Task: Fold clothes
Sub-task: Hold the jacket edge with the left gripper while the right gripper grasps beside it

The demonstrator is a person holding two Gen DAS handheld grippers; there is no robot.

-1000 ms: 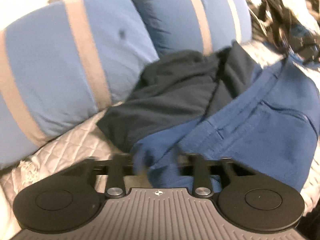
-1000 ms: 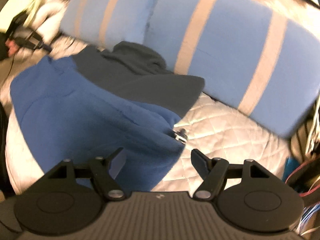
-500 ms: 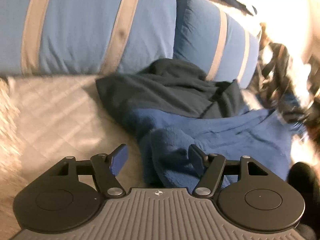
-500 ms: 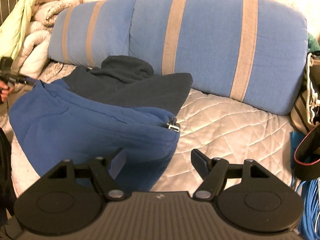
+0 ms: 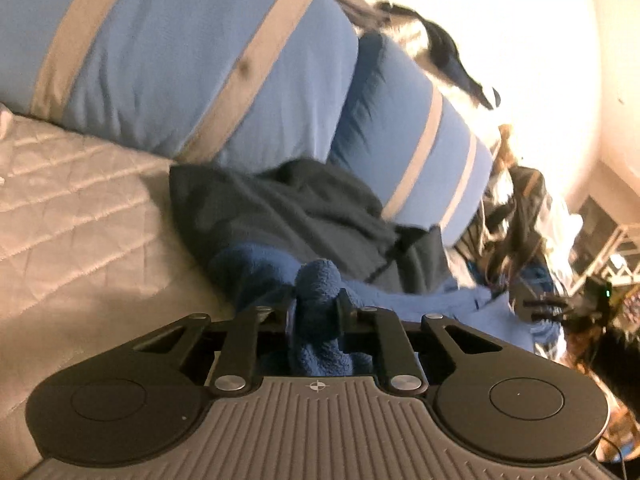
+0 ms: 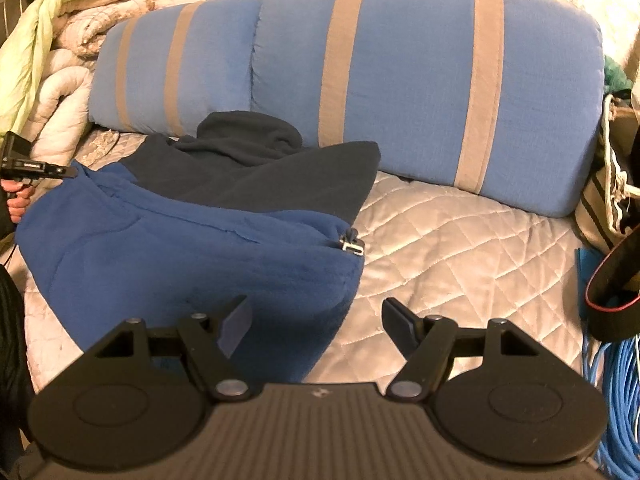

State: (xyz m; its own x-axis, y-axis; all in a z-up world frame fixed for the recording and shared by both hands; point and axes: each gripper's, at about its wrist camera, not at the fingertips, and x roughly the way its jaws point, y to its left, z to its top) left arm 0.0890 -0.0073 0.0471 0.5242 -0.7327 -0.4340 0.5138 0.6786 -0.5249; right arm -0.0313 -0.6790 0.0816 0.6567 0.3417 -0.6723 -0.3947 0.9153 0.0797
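My left hand-held gripper (image 5: 316, 312) is closing, and its jaws already pinch a bunched fold of the blue fleece garment (image 5: 318, 280); the nap bulges up between the two fingers and spills back toward the camera. From this side the fleece runs off to the right, with a dark navy garment (image 5: 288, 208) lying crumpled just behind it, pushed against the striped blue pillows (image 5: 192, 52). To the left I see the bare quilted bedspread (image 5: 72, 208).

My right hand-held gripper (image 6: 316, 320) hangs with its jaws wide apart and nothing pressed between them. Its left finger sits over the near edge of the blue fleece garment (image 6: 168, 256), while its right finger is above the quilted bedspread (image 6: 460, 248). The fleece is spread across the left half of the bed, with a metal zipper pull (image 6: 351, 245) at its right corner. The dark navy garment (image 6: 256, 168) overlaps its far edge and leans on the striped blue pillows (image 6: 400, 80). At the far left edge I can just make out the tip of the other gripper and a hand (image 6: 16, 200) holding it. Folded blankets (image 6: 60, 40) are piled beyond it, and blue cables (image 6: 616, 392) lie off the bed's right side.
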